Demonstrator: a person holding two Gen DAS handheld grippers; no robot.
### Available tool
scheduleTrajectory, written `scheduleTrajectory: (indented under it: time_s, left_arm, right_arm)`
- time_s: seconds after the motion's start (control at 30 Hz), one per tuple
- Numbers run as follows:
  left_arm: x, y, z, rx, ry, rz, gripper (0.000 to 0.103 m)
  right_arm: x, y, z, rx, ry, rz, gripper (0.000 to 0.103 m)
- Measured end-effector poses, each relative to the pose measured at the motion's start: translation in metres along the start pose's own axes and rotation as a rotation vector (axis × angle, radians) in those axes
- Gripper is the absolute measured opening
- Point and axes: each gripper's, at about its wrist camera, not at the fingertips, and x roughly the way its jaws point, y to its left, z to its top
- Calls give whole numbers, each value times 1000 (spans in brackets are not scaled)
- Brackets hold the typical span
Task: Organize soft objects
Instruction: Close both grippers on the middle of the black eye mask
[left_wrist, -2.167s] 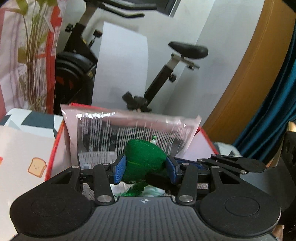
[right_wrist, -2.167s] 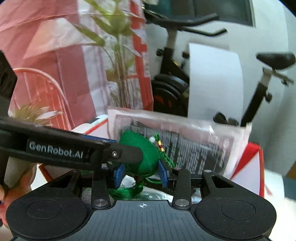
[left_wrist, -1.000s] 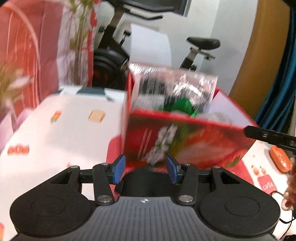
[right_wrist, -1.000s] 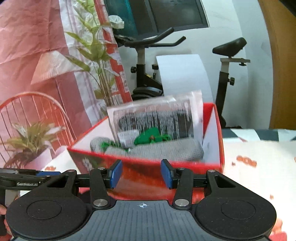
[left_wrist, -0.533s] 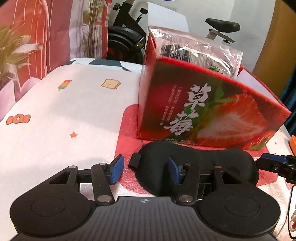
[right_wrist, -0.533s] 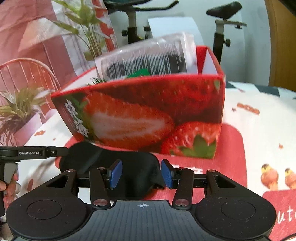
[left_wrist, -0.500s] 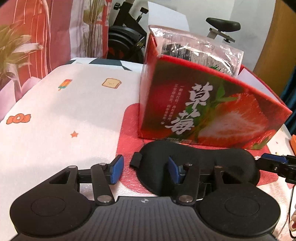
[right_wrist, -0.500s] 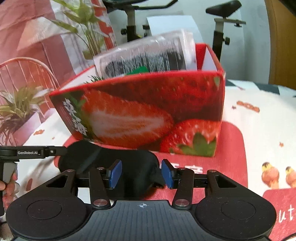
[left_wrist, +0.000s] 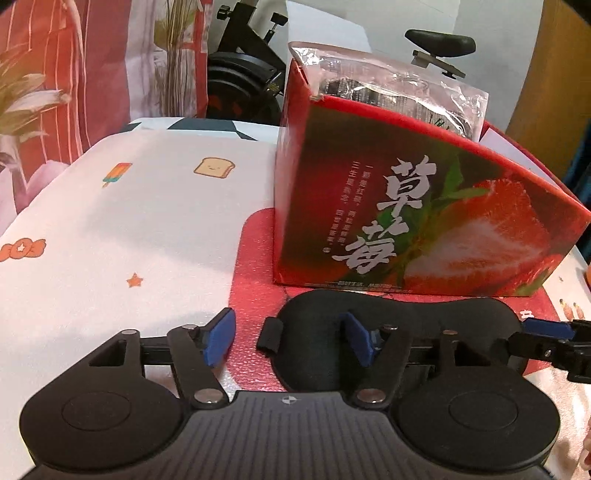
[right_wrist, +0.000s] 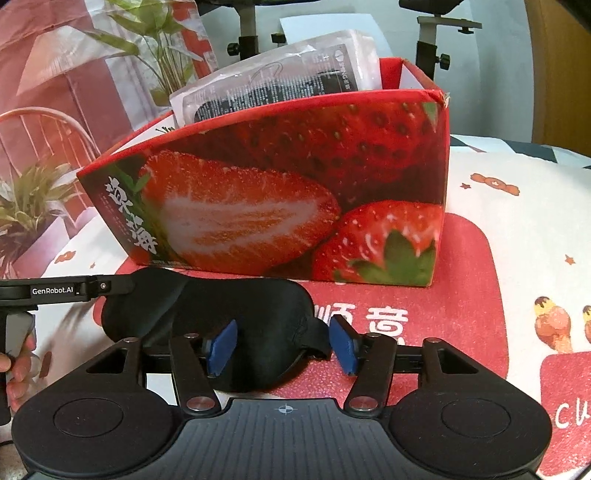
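The black sleep mask (left_wrist: 399, 325) lies flat on the red mat (left_wrist: 255, 258), just in front of the strawberry-printed box (left_wrist: 406, 221) and not quite touching its base, as far as the low angle lets me judge. In the left wrist view it spreads from about six o'clock out toward three; in the right wrist view (right_wrist: 229, 306) it runs from six toward nine.

The left gripper (left_wrist: 288, 339) has its jaws opening, standing moderately wide, with the mask's strap end (left_wrist: 271, 338) between them and one blue pad over the padded cup; nothing is pinched. The right gripper (right_wrist: 280, 345) is likewise opening, its jaws astride the other end and its side strap (right_wrist: 314, 341), pads clear of the fabric.

To do this step well, I judge that each gripper should settle low enough for the lower pad to slide under the soft edge, then close on the padded body rather than on the thin strap, which would let the mask dangle and fold. Both ends should close and rise together, keeping the mask level, so it clears the box's front wall at twelve o'clock.

The clear plastic packet (right_wrist: 280, 81) stands upright at the back of the box, so the free room for the mask looks to be nearer the front wall. The patterned tablecloth (left_wrist: 129, 221) lies beyond the mat, toward nine o'clock.
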Motion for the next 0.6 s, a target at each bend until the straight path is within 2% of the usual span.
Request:
scheduleTrajectory:
  time_s: [0.37, 0.47, 0.53, 0.6]
  left_arm:
    - [-7, -14, -14, 15, -3, -49, 69]
    - [-10, -17, -19, 12, -13, -50, 68]
    - [-13, -17, -22, -6, -16, -54, 55]
    - [-17, -14, -24, -38, -13, -60, 50]
  right_arm:
    - [5, 8, -1, -14, 3, 32, 56]
    - [5, 8, -1, -7, 0, 42, 50]
    - [5, 9, -2, -4, -4, 46, 45]
    - [3, 9, -3, -4, -11, 47, 42]
